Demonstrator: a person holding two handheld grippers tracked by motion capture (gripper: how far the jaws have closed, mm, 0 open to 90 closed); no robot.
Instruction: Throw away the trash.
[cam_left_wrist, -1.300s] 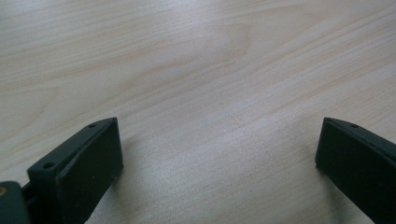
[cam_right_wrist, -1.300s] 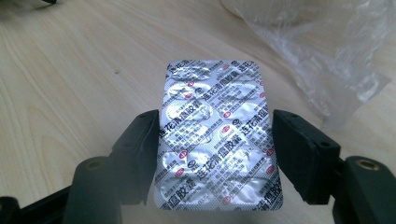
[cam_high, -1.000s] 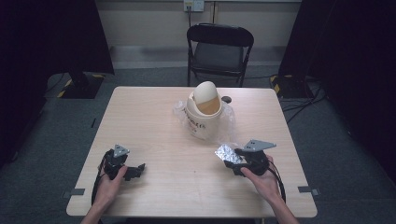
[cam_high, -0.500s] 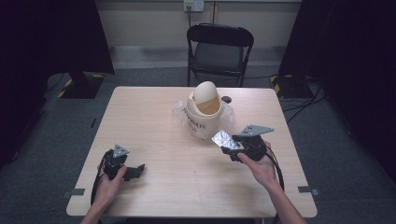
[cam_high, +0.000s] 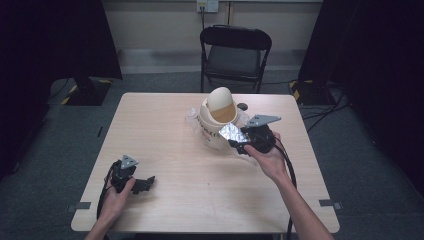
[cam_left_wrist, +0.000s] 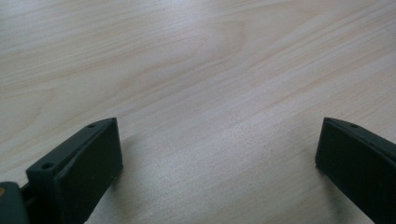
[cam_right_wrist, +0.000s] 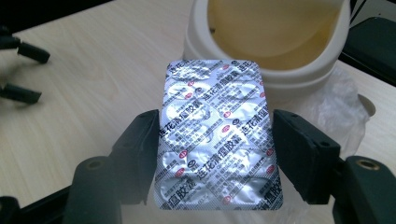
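Two risks as we see it: our right gripper (cam_right_wrist: 215, 154) pinches the foil blister pack (cam_right_wrist: 217, 135) by its edges only, so it could buckle or slip short of the swing-lid bin (cam_high: 219, 119) just ahead; left gripper (cam_high: 134, 181) rests spread on the table (cam_high: 165, 125), no backup.

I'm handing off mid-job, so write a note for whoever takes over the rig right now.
Right hand-held gripper: shut on the foil blister pack, held just in front of the small cream bin's open mouth.
Left hand-held gripper: open, nothing between its jaws, resting on the table at the near left.
Done: pack picked up and brought to the bin.
Left: likely carry it over the opening and release it.
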